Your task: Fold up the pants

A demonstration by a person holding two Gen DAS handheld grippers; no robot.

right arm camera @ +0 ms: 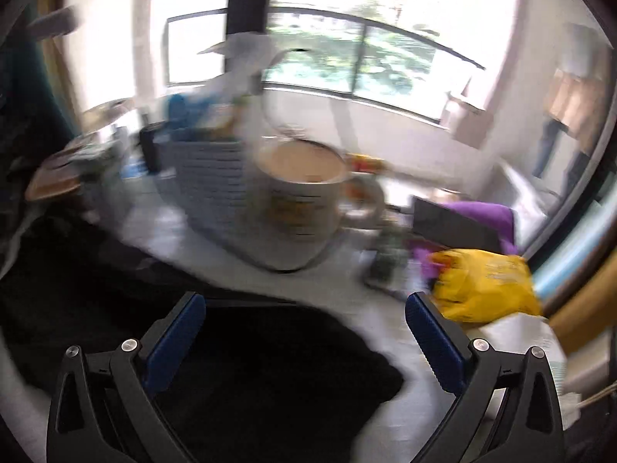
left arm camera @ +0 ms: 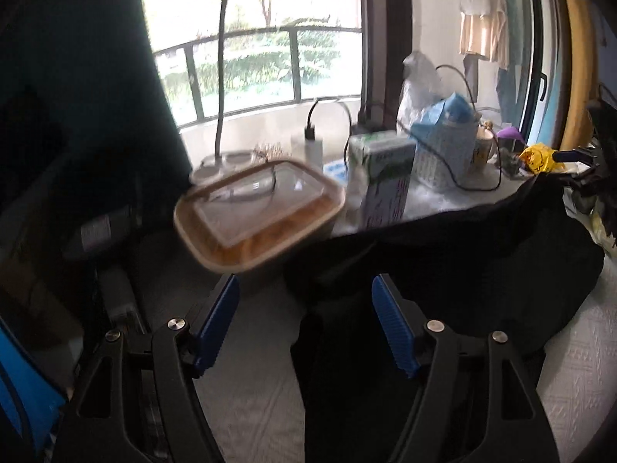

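The black pants (left arm camera: 455, 254) lie bunched on the white textured table (left arm camera: 570, 362), filling the middle and right of the left wrist view. My left gripper (left arm camera: 304, 301) stands open above their left edge, its blue pads apart, and no cloth is pinched. In the blurred right wrist view the pants (right arm camera: 262, 370) spread dark beneath my right gripper (right arm camera: 304, 312), which is wide open with its blue pads clear of the fabric.
A lidded food box (left arm camera: 258, 212) sits close ahead of the left gripper, beside a carton (left arm camera: 385, 177) and a white basket (left arm camera: 443, 154). A mug (right arm camera: 300, 208), a yellow bag (right arm camera: 486, 285) and purple cloth (right arm camera: 482, 216) crowd the table behind the pants. A window lies beyond.
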